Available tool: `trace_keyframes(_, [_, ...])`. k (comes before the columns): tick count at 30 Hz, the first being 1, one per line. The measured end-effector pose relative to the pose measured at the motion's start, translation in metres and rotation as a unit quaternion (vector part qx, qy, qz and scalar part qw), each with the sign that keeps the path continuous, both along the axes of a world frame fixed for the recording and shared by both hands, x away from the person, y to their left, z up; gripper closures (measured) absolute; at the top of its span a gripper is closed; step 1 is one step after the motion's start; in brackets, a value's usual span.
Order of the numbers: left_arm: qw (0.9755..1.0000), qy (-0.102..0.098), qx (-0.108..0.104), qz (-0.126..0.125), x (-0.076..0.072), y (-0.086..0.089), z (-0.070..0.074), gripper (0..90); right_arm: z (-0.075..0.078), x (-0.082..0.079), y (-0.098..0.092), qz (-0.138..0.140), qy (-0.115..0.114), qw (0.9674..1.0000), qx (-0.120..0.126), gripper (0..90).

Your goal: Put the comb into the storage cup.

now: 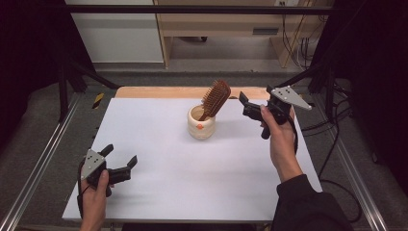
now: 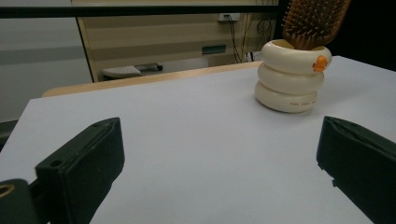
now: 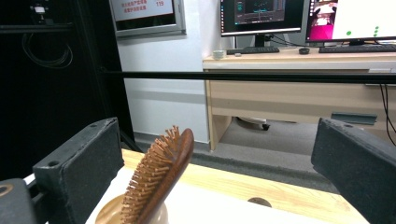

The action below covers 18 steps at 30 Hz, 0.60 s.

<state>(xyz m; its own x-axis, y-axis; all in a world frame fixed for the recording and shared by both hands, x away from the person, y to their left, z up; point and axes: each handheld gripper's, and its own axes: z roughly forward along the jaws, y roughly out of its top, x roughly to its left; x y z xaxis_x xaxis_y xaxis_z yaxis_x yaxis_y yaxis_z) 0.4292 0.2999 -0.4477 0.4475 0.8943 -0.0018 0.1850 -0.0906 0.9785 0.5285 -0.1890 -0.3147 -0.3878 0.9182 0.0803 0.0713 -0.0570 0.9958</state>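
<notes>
Now | hairbrush [image 1: 214, 99] handle-down in cup [image 1: 200, 126], leaning right | both jaws apart

A white counter [image 1: 192, 178] with a pale wooden strip [image 1: 159, 92] along its far edge stands inside a black metal frame [image 1: 192, 9]. Beyond it a light wooden desk [image 3: 299, 88] carries two lit monitors [image 3: 261, 16], a keyboard [image 3: 254, 49] and a mouse [image 3: 304, 50]. Black cables [image 1: 293, 45] hang by the desk's right side. A framed sign [image 3: 144, 16] hangs on the white wall [image 3: 163, 98]. Grey floor [image 1: 43, 120] surrounds the counter.
</notes>
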Motion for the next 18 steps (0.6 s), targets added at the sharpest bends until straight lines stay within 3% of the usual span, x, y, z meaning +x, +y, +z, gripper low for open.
trace_keyframes(18, [1.0000,-0.004,-0.007,0.005,-0.003,0.002,0.001,1.4,-0.008,-0.018,-0.025,-0.007,-0.006,1.0000,0.005,2.5])
